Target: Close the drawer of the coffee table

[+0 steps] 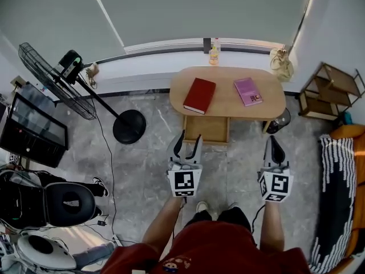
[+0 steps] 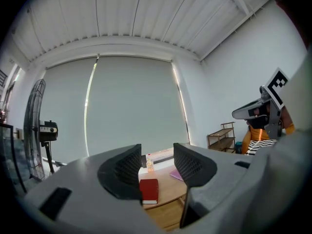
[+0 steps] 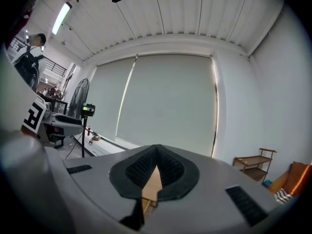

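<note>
An oval wooden coffee table [image 1: 228,104] stands by the window wall, with its drawer [image 1: 207,128] pulled out toward me under the front edge. On the top lie a red book [image 1: 199,95] and a pink book [image 1: 248,91]. My left gripper [image 1: 187,144] is open, held just short of the drawer's front. My right gripper [image 1: 276,148] is shut with nothing in it, hanging to the right of the drawer near the table's right end. In the left gripper view the red book [image 2: 148,190] and the table [image 2: 168,191] show between the open fingers [image 2: 192,165].
A standing fan [image 1: 57,79] with a round base [image 1: 129,126] is left of the table. A small bottle [image 1: 214,52] stands on the sill. A wooden shelf [image 1: 331,90] and a striped cushion [image 1: 336,193] are at the right. A black chair [image 1: 69,203] sits at lower left.
</note>
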